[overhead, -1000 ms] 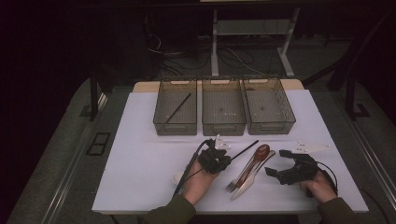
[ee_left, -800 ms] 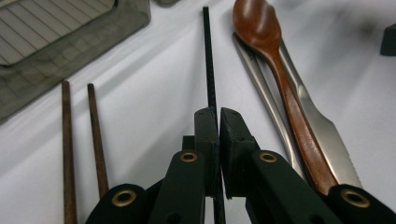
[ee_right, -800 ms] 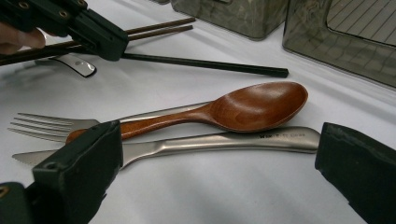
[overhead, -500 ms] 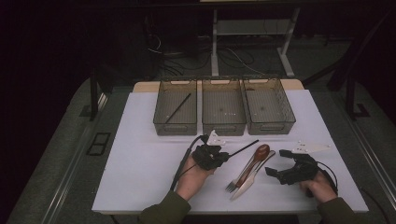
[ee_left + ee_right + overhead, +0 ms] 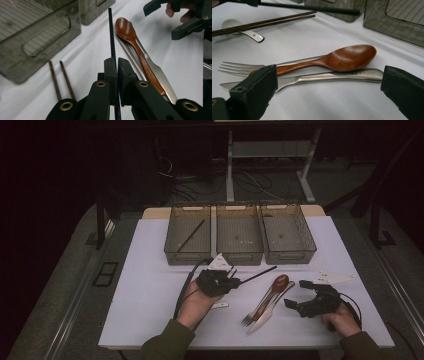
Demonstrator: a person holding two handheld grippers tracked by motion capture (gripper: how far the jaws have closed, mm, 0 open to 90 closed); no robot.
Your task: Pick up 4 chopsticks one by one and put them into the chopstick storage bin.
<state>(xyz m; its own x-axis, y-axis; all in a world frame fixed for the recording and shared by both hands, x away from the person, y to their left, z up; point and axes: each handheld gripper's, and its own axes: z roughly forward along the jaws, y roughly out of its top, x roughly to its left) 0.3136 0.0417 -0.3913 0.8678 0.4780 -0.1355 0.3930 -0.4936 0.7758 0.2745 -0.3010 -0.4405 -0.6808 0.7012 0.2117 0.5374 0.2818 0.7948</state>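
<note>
My left gripper (image 5: 234, 281) is shut on a thin black chopstick (image 5: 260, 273), which sticks out toward the right just above the table. In the left gripper view the black chopstick (image 5: 111, 37) runs straight out from between the closed jaws (image 5: 117, 62). A wooden spoon (image 5: 279, 282), a metal knife (image 5: 267, 312) and a fork (image 5: 248, 319) lie together on the white table between the hands. My right gripper (image 5: 299, 301) rests at the front right, open, and its wide jaws (image 5: 328, 82) frame the wooden spoon (image 5: 347, 58) and knife (image 5: 332, 77) without touching them.
Three clear bins stand in a row at the back: the left bin (image 5: 175, 251) holds another black chopstick (image 5: 190, 236), then the middle bin (image 5: 239, 254) and right bin (image 5: 290, 254). A brown chopstick pair (image 5: 60, 80) and a white spoon (image 5: 249, 33) lie near my left hand.
My left hand has risen and drifted a little left and away with the black chopstick in its jaws. The right hand has stayed where it was.
</note>
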